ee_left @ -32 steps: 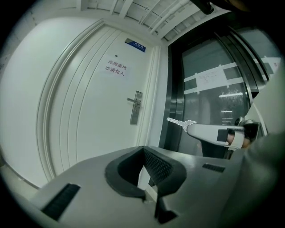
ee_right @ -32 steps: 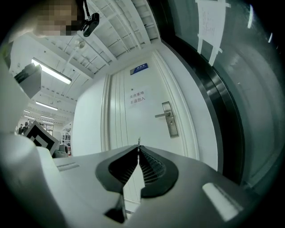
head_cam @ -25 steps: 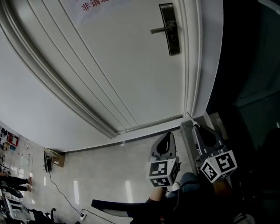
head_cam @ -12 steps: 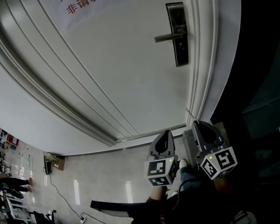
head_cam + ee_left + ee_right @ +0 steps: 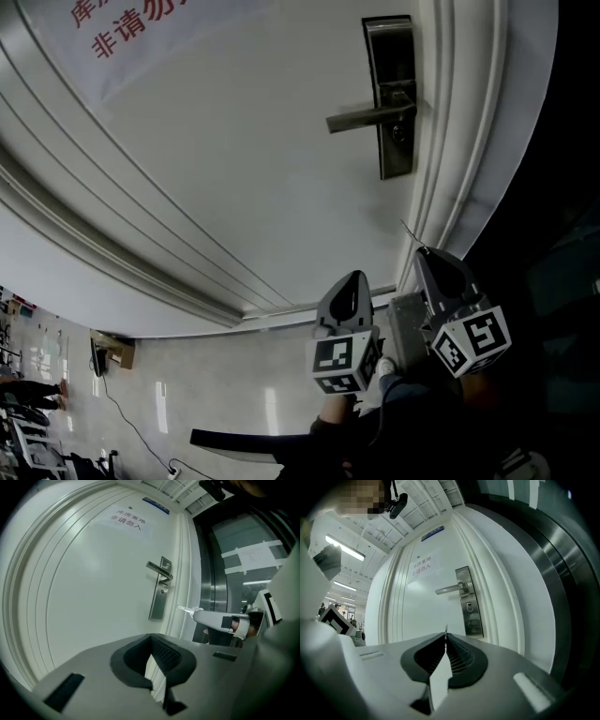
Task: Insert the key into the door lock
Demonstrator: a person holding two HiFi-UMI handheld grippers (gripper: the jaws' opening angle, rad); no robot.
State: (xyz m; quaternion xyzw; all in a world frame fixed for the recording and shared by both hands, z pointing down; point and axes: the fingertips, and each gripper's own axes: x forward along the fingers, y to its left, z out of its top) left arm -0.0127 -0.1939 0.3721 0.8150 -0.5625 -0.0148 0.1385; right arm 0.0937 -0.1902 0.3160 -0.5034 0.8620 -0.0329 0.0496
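A white door (image 5: pixel 234 141) carries a dark metal lock plate (image 5: pixel 394 94) with a lever handle (image 5: pixel 361 119) and a keyhole (image 5: pixel 401 134) just under the lever. My right gripper (image 5: pixel 427 253) is shut on a thin silver key (image 5: pixel 409 230), whose tip points up toward the plate from well below it. In the right gripper view the key (image 5: pixel 446 630) stands left of and below the keyhole (image 5: pixel 469 605). My left gripper (image 5: pixel 353 279) hangs beside it to the left, shut with nothing seen in it. The left gripper view shows the key (image 5: pixel 186 608) right of the lock plate (image 5: pixel 159 592).
The white moulded door frame (image 5: pixel 469 141) runs right of the lock, with a dark glass and metal panel (image 5: pixel 234 550) beyond it. A red-lettered sign (image 5: pixel 122 23) is on the door. Below are shiny floor tiles, a cable, a small box (image 5: pixel 112 349) and the person's shoe (image 5: pixel 384 367).
The lock plate has grown larger and slid down and right in the head view as the view closes on the door. Both grippers stay low, each still shut.
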